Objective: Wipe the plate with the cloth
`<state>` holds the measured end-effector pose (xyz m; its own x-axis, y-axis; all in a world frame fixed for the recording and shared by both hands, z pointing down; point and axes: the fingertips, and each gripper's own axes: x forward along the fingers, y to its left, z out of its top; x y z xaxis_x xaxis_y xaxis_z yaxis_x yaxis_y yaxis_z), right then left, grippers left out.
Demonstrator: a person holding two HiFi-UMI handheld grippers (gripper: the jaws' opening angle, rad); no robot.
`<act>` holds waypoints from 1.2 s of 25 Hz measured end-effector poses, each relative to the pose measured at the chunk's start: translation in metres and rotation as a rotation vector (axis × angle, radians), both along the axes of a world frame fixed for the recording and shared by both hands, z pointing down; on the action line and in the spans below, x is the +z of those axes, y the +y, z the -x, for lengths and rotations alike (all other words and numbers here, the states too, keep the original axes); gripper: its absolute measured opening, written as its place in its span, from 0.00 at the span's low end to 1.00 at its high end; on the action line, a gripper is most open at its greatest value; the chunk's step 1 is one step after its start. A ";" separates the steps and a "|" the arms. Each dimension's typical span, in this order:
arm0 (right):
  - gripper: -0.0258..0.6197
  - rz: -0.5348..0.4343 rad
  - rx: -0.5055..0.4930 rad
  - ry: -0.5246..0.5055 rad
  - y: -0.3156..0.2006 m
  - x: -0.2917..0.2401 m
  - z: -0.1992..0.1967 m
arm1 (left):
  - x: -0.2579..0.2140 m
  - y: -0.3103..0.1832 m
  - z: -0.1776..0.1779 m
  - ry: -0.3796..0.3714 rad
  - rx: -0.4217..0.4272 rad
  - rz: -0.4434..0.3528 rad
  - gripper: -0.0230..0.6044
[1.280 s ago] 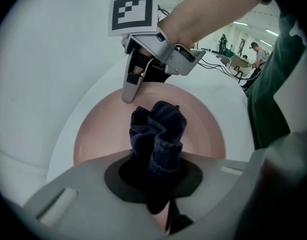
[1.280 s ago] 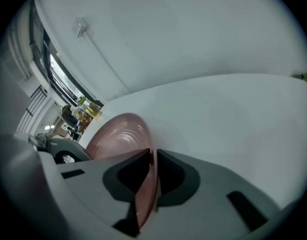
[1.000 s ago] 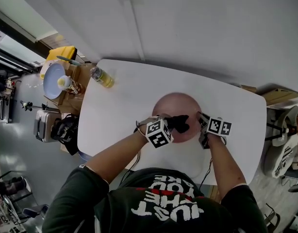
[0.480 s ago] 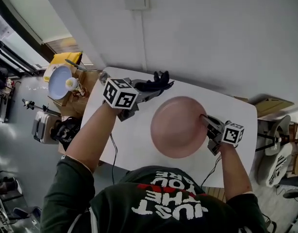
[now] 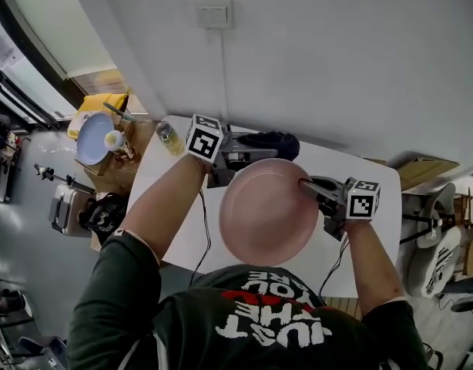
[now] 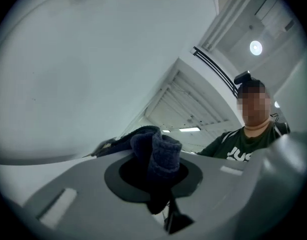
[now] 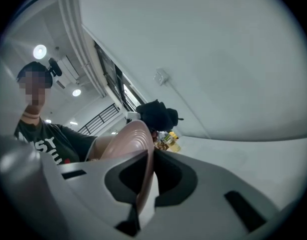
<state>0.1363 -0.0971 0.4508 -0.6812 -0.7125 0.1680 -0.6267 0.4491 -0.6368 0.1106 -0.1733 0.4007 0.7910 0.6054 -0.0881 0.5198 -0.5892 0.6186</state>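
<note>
A pink plate [image 5: 266, 213] is lifted off the white table [image 5: 175, 206] and tilted up toward me. My right gripper [image 5: 307, 186] is shut on the plate's right rim; in the right gripper view the plate [image 7: 138, 154] stands edge-on between the jaws. My left gripper [image 5: 256, 146] is shut on a dark blue cloth [image 5: 271, 142], held just above the plate's far edge. The bunched cloth [image 6: 156, 156] fills the jaws in the left gripper view. From the right gripper view the cloth [image 7: 156, 114] shows beyond the plate.
A plastic bottle [image 5: 169, 136] stands at the table's far left corner. Left of the table sit a cardboard box [image 5: 117, 156] with a pale blue bowl [image 5: 94, 136] and a yellow item. A white wall with a switch [image 5: 213, 14] lies behind.
The plate has been raised from the table and tilted toward me. The left gripper has carried the cloth rightward to the plate's far edge.
</note>
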 end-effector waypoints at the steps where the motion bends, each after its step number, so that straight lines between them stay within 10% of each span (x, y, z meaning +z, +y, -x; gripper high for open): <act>1: 0.06 -0.002 -0.002 -0.004 0.002 -0.001 0.000 | 0.000 0.002 0.001 0.004 0.014 0.004 0.11; 30: 0.06 -0.031 0.053 0.058 0.009 -0.002 -0.012 | -0.004 -0.013 0.026 0.022 -0.085 0.002 0.11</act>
<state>0.1478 -0.0877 0.4484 -0.6319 -0.7529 0.1837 -0.6858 0.4328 -0.5851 0.0848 -0.1863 0.3963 0.8373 0.5363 -0.1067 0.4814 -0.6305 0.6088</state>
